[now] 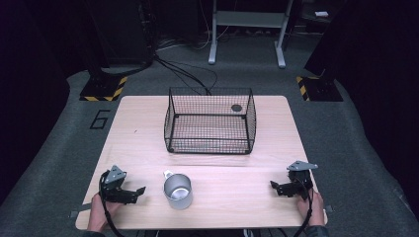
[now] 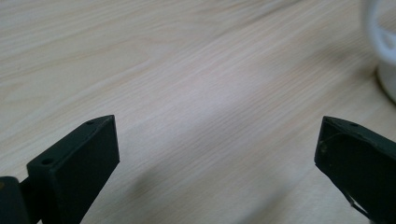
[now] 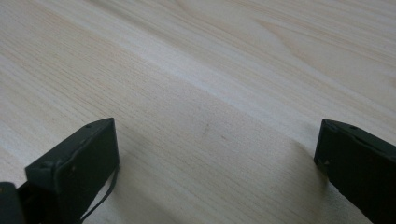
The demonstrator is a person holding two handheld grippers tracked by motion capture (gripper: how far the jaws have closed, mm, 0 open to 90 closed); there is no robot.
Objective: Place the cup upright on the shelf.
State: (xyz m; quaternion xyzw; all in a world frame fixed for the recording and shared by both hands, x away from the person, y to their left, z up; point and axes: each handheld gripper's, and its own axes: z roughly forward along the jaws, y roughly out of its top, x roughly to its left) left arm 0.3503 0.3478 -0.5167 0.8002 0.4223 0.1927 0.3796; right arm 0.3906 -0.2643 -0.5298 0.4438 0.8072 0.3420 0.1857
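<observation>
Metal mug point(image 1: 178, 191) sat just right of left gripper point(image 1: 139, 191); both grippers' jaws apart, empty. We judged: approach level, straddle rim.

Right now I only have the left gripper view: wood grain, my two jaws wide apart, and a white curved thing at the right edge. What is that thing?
Observer: A metal cup standing upright on the table, just beside your left gripper, not touching it.
Operator: Does it have a handle?
Observer: Yes, a small one on its far-left side, pointing away from the person.
Operator: Anything else on the table?
Observer: A black wire basket stands at the far middle, beyond the cup, with a small dark round item at its back right.
Operator: And the other gripper?
Observer: The right gripper sits near the table's right front corner, jaws open, holding nothing.
</observation>
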